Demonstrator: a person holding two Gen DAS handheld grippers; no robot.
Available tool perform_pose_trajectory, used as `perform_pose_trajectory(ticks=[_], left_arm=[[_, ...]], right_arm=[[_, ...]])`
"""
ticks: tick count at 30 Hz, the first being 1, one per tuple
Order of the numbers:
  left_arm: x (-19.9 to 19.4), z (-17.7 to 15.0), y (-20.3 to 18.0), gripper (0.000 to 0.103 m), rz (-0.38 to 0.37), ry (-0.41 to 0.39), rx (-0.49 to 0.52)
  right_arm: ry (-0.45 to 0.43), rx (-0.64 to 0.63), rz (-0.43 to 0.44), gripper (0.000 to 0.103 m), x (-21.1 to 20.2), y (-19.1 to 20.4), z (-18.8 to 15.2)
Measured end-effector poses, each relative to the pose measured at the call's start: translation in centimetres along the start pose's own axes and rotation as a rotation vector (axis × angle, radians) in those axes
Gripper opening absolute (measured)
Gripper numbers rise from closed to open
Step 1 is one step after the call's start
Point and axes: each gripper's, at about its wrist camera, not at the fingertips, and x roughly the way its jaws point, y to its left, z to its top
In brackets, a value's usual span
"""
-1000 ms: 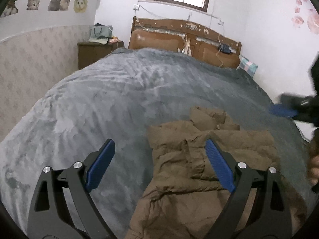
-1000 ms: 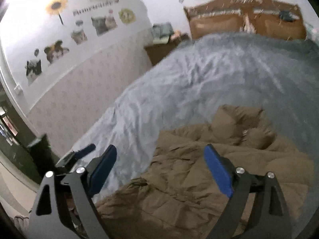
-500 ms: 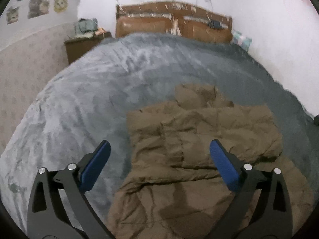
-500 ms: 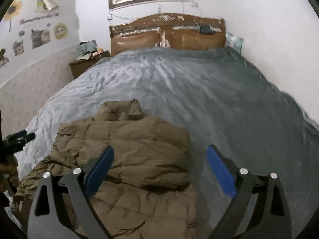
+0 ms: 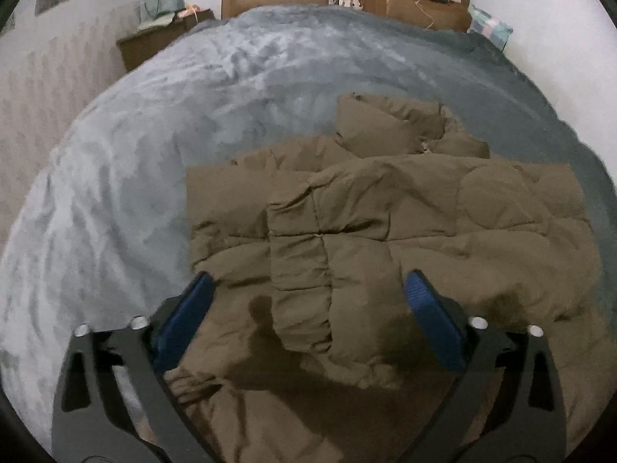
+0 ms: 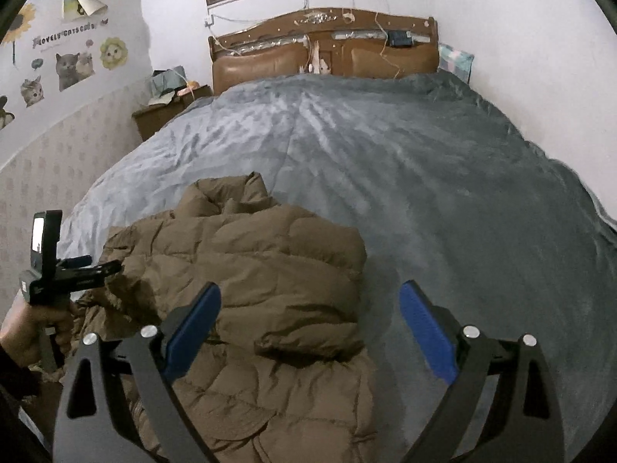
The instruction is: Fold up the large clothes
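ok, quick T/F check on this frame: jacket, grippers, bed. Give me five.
1. The jacket lies on the grey blanket. True.
2. The left gripper is clamped shut on a sleeve. False: its jaws are apart and closing, with jacket fabric under the gap, not pinched.
3. The right gripper is open. True.
4. The jacket is blue. False: it is brown.
5. The headboard is white metal. False: it is brown wood with padded panels.

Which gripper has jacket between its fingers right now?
The left gripper: its closing jaws straddle a fold of the brown jacket, pads not yet pressing. The right gripper stands over the jacket's edge and bare blanket.
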Motion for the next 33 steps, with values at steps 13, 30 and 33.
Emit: perform_pose_trajectory(ticks=[13, 30, 33], left_arm=[[-4.7, 0.5, 3.3, 0.002, -0.008, -0.169, -0.062], [-6.5, 2.0, 1.3, 0.093, 0.097, -0.261, 0.004], [-2.6, 2.7, -1.5, 0.094, 0.049, -0.223, 0.004]], right_arm=[[0.033, -0.025, -0.054, 0.094, 3.6, 0.2, -0.6], [0.049, -0.016, 0.006, 0.094, 11.7, 7.7, 1.0], [0.054, -0.052, -0.024, 0.094, 14.7, 9.4, 1.1]])
